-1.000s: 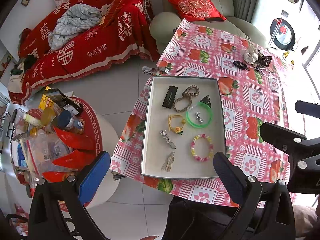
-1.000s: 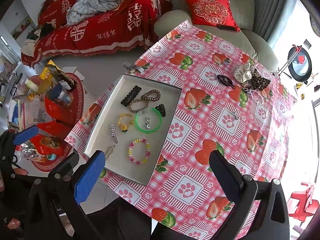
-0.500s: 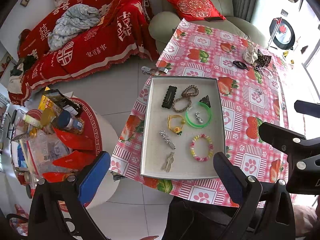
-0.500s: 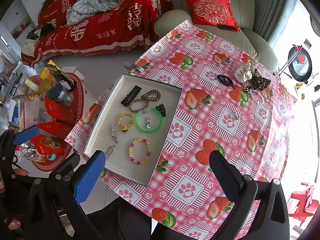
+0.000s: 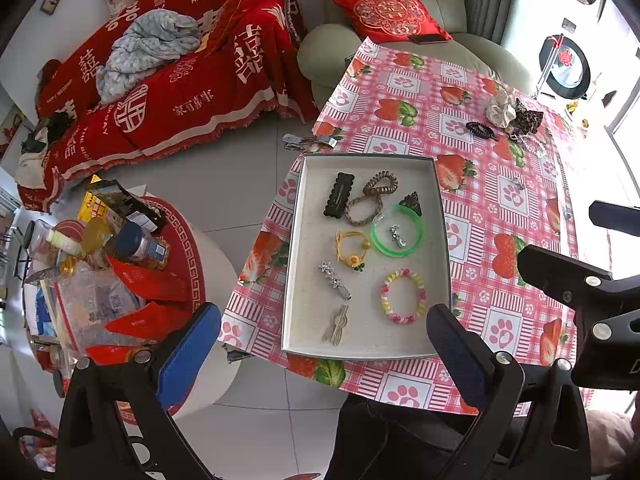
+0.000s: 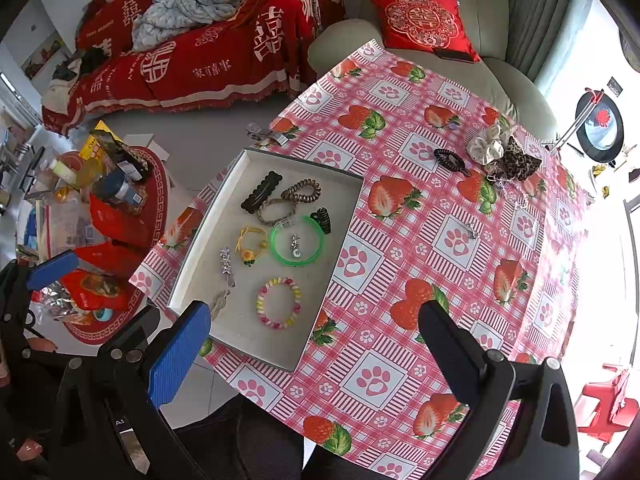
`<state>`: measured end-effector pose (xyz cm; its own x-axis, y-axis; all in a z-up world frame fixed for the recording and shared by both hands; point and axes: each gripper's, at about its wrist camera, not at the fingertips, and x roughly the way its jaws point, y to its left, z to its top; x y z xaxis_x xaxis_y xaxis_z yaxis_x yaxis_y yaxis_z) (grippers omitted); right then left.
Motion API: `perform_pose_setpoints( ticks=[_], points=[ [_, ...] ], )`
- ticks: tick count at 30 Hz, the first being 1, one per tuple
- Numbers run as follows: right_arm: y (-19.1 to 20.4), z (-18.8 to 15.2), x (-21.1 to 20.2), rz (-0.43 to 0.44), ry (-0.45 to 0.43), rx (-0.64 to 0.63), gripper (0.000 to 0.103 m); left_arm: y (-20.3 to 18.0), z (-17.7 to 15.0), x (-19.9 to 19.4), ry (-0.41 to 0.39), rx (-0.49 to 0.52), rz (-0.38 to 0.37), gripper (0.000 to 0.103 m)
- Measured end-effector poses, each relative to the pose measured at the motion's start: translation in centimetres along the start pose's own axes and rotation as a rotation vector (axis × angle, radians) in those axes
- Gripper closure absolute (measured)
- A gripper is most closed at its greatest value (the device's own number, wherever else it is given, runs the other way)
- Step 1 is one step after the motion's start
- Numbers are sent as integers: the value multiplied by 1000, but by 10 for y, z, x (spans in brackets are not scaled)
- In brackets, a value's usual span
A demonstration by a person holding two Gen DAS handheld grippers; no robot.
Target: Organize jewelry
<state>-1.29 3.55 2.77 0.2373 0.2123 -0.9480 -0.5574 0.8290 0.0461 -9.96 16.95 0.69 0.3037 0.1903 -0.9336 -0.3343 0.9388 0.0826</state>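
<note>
Side stand (image 5: pixel 200 264): far left, well apart from the tabletop, crowded with bottles and red packets.
Left tool (image 5: pixel 324 344): held high above the near edge of the tray, fingers spread wide apart, nothing between them.
Tray (image 5: pixel 296 280): pale, shallow, lying flat on the near left part of the tabletop (image 5: pixel 500 200).
Tray, left side: black scalloped clip (image 5: pixel 339 200) at the far end, yellow flower tie (image 5: pixel 352 250) at the middle, star clip (image 5: pixel 334 280) and beige clip (image 5: pixel 336 324) nearer.
Tray, right side: brown spiral tie (image 5: pixel 381 183) touching a braided band (image 5: pixel 362 210), green bangle (image 5: pixel 398 236) around a small silver charm, black claw clip (image 5: pixel 412 202) at the bangle's far edge, pastel bead bracelet (image 5: pixel 403 296) nearest.
Right tool (image 6: pixel 316 344): raised over the near tabletop just right of the tray, fingers wide apart, empty.
Loose pile, far right of tabletop: black coil tie (image 6: pixel 450 160), cream scrunchie (image 6: pixel 486 146), leopard scrunchie (image 6: pixel 518 162), close together; small silver piece (image 6: pixel 472 230) alone, nearer.
</note>
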Motion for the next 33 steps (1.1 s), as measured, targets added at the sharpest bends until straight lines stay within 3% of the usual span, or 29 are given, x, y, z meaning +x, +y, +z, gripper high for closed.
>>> perform_pose_setpoints(
  ticks=[33],
  points=[
    [0, 0, 1, 2, 2, 3, 0, 0, 1, 1, -6, 19, -10, 0]
  ],
)
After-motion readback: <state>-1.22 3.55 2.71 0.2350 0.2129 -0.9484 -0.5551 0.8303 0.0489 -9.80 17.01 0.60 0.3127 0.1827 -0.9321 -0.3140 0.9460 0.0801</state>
